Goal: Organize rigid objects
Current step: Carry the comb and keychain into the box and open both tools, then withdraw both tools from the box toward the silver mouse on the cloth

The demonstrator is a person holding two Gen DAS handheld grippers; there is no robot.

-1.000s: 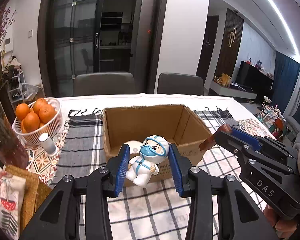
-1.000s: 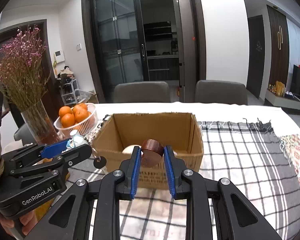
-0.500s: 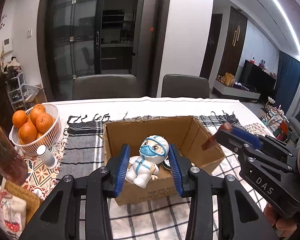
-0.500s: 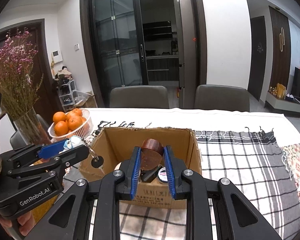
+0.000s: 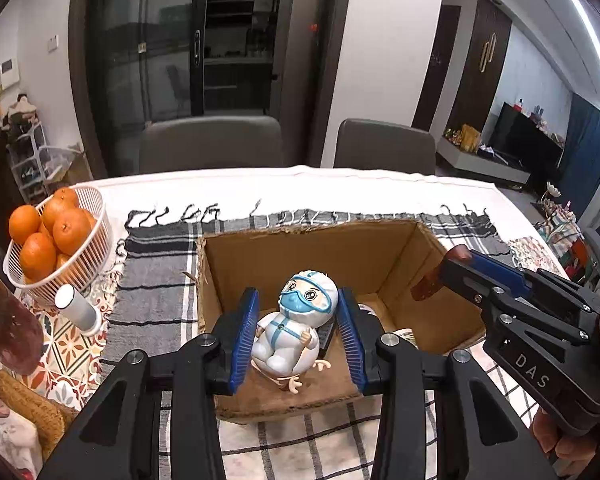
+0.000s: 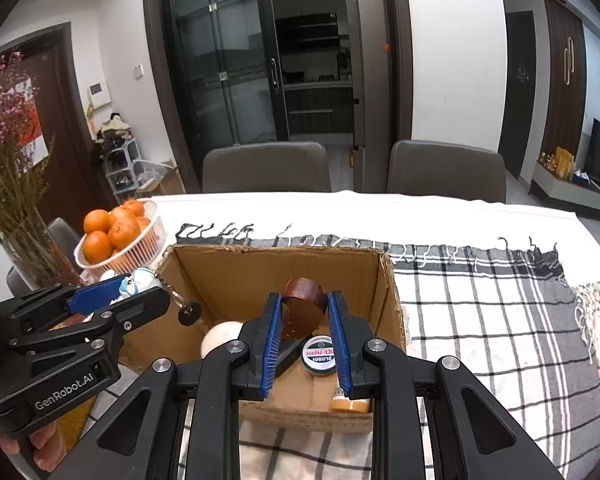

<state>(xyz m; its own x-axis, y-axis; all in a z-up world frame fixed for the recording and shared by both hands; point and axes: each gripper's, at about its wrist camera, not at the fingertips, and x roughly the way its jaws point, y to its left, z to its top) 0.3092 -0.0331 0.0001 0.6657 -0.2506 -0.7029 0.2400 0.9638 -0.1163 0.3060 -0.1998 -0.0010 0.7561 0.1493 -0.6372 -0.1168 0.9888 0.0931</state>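
Left gripper [image 5: 298, 336] fingers clenched on white figurine [image 5: 294, 330] above the cardboard box [image 5: 300, 252] near its front edge, right gripper [image 6: 305, 340] fingers clamped on brown wooden block [image 6: 303, 308] over the box's open middle, balm tin [image 6: 320, 354] and white ball [image 6: 220, 336] lay inside.

At the frame's centre, the left gripper [image 5: 298, 330] pinches a white-suited doll [image 5: 294, 326] with blue goggles over an open cardboard box [image 5: 300, 256]. At right, the right gripper [image 5: 444, 270] grips a brown block [image 5: 430, 286] above the box's edge. A basket [image 5: 96, 216] of oranges [image 5: 56, 226] sits at left.
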